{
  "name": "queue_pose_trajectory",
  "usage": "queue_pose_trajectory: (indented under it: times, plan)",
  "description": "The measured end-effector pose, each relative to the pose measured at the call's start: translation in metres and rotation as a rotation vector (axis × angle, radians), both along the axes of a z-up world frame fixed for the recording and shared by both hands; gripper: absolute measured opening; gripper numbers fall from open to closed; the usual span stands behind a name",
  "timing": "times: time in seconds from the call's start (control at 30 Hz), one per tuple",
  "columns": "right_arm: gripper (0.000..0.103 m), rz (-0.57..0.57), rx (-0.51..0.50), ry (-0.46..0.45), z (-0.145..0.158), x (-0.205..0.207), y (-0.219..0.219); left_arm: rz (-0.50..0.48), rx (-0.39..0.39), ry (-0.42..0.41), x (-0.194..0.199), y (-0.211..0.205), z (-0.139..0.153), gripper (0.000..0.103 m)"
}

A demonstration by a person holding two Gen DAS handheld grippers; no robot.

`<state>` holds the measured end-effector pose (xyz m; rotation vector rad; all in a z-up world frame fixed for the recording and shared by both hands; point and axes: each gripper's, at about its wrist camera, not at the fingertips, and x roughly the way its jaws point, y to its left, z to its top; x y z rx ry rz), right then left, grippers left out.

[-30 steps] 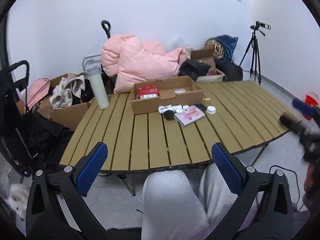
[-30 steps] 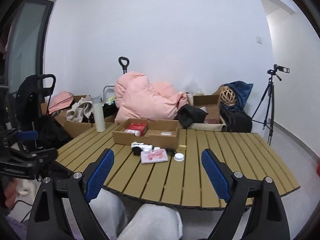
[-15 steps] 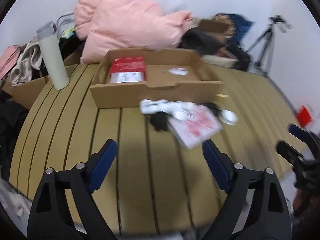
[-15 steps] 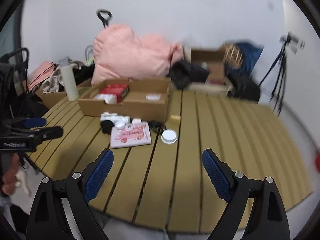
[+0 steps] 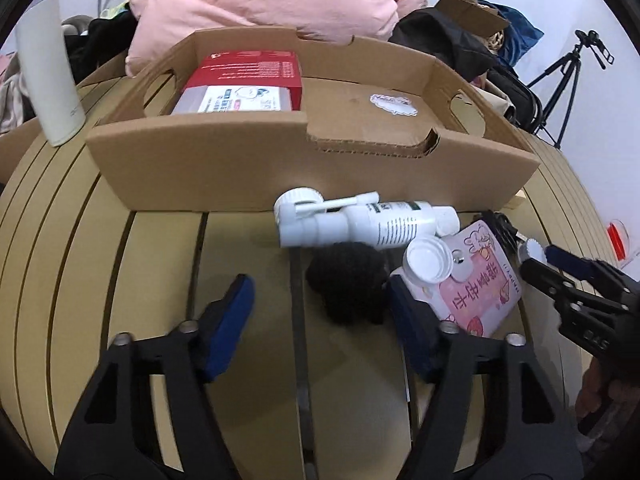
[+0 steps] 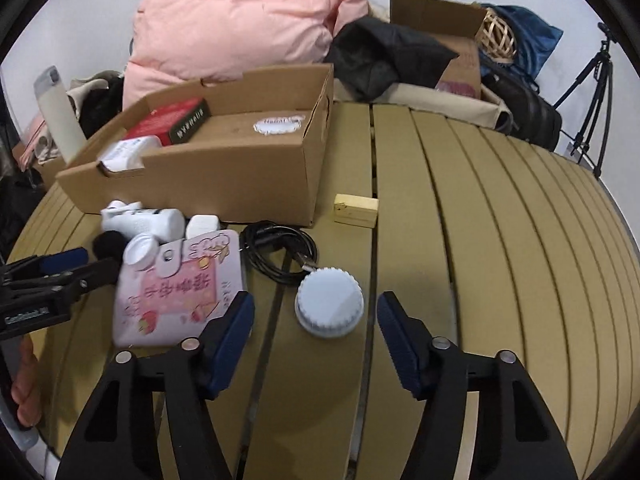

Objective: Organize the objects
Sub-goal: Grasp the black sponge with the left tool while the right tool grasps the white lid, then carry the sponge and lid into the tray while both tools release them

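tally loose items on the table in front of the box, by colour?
White: 4 – spray bottle, small cap, small bottle, round lid
Black: 2 – fuzzy ball, cable
Pink: 1 – booklet
Yellow: 1 – block
Total: 8

Both tools lowered over table, left tool nearing black puff, right tool nearing white lid

Clutter behind the slatted desk

A pink duvet is heaped against the wall, with a black garment beside it. A tripod is seen at far right, and a white flask stands upright at left.
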<state>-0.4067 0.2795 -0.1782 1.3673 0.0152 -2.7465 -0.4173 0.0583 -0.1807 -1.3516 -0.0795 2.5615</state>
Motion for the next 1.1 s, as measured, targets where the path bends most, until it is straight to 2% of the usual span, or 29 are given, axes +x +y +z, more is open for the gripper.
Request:
queue_pose_trajectory:
  times: [0.07, 0.1, 0.13, 0.37, 0.43, 0.63, 0.73, 0.8, 0.87, 1.0, 1.1]
  plan:
    - [0.05, 0.002, -0.002, -0.014, -0.004, -0.004, 0.0, -0.006, -0.004, -0.004, -0.003, 0.002, 0.0, 0.045]
    - [0.043, 0.003, -0.002, -0.017, -0.005, -0.005, 0.0, -0.001, -0.012, -0.005, -0.002, 0.003, 0.001, 0.042]
    - [0.041, 0.005, 0.004, -0.014, -0.005, -0.004, -0.001, -0.004, -0.003, -0.009, -0.003, 0.002, 0.001, 0.033]
    - [0.041, 0.013, 0.023, 0.008, 0.007, 0.012, -0.005, 0.007, 0.03, -0.043, 0.008, 0.004, 0.013, 0.032]
    - [0.041, 0.02, 0.016, 0.031, 0.022, 0.026, -0.004, 0.01, 0.074, -0.022, 0.03, -0.005, 0.036, 0.032]
    - [0.041, 0.086, 0.026, 0.145, 0.091, 0.09, 0.003, -0.01, 0.108, 0.074, 0.098, -0.05, 0.118, 0.032]
    - [0.041, 0.118, 0.034, 0.197, 0.128, 0.122, 0.01, 0.004, 0.066, 0.153, 0.136, -0.083, 0.172, 0.032]
    - [0.041, 0.147, 0.03, 0.248, 0.159, 0.148, 0.015, 0.006, -0.003, 0.233, 0.162, -0.1, 0.212, 0.032]
    - [0.041, 0.177, -0.004, 0.286, 0.184, 0.169, 0.023, 0.009, -0.041, 0.278, 0.182, -0.108, 0.243, 0.032]
    - [0.041, 0.22, -0.1, 0.308, 0.221, 0.196, 0.035, 0.026, -0.02, 0.331, 0.217, -0.116, 0.299, 0.032]
    - [0.041, 0.23, -0.141, 0.343, 0.245, 0.216, 0.038, 0.024, -0.027, 0.401, 0.242, -0.112, 0.331, 0.032]
